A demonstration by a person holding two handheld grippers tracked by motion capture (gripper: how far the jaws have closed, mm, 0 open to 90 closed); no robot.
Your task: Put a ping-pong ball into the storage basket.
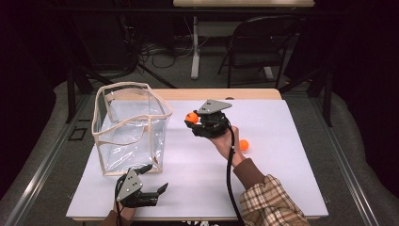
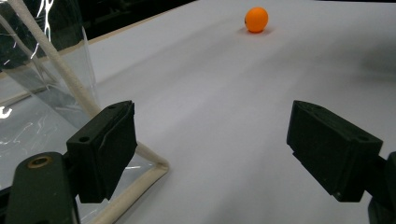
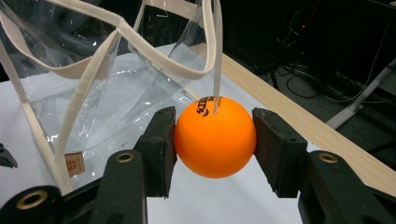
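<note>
Near left: left gripper [image 1: 149, 187] low over the white worktop [image 1: 282, 188] beside the near corner of the clear bag [image 1: 129, 127], fingers [image 2: 105, 149] spread wide and empty. Mid-field: right gripper [image 1: 194, 118] raised just right of the bag's rim, fingers [image 3: 159, 149] clamped on an orange ball [image 3: 215, 136]; second orange ball [image 1: 243, 144] loose on the worktop right of the hand. Judged barely begun if bagging is the aim: bag seemingly empty, one ball lifted, one left; tall soft rim between ball and opening; far behind, folding chair [image 1: 259, 47], clear of the work.
</note>
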